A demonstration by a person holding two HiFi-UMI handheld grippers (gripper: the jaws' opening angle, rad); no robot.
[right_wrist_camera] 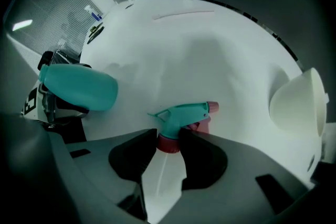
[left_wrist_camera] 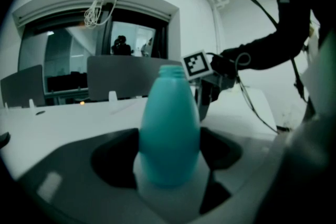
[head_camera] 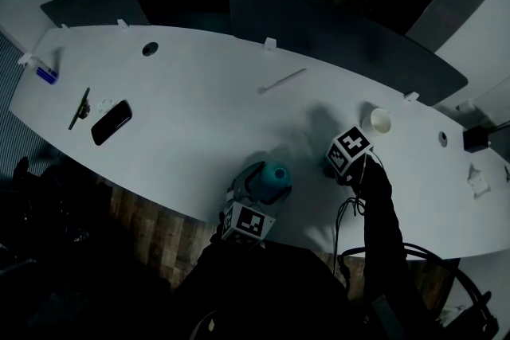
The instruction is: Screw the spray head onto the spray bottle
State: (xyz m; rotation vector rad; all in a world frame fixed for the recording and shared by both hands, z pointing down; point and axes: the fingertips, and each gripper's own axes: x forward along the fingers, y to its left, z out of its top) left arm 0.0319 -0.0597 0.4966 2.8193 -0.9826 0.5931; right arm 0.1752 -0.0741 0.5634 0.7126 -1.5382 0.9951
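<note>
Bottle: the teal plastic spray bottle [left_wrist_camera: 169,134] with a tapered shoulder and an open, uncapped neck is over the near edge of the table, in front of the person. Whether its base rests on the table I cannot tell.
Left tongs: the left tongs [left_wrist_camera: 169,157] pinch the bottle low on its body, one dark pad on each side.
Spray head: the teal plastic spray head [right_wrist_camera: 184,115], with a pink nozzle tip and a reddish screw collar, is to the right of the bottle and clearly apart from it.
Right tongs: the right tongs [right_wrist_camera: 168,139] are clamped on the collar, and the pale dip tube [right_wrist_camera: 161,173] trails back between the pads.
Step in hand: both parts appear gripped but not yet brought together, so this looks like the approach before threading.
Next move: it likely calls for carrying the head over the open neck, feeding the tube in first, seating the collar square, then turning it while the left tongs hold the bottle steady.
Writing: no brand or label can be read on the bottle or head. The cubes on the tongs show only black-and-white square markers.
Table: the curved white table [head_camera: 199,91] also carries a small white cup [head_camera: 381,120] near the right tongs.
Further off: a thin white stick [head_camera: 282,81], a black phone [head_camera: 111,122] and a dark pen [head_camera: 79,107] lie well to the left.
</note>
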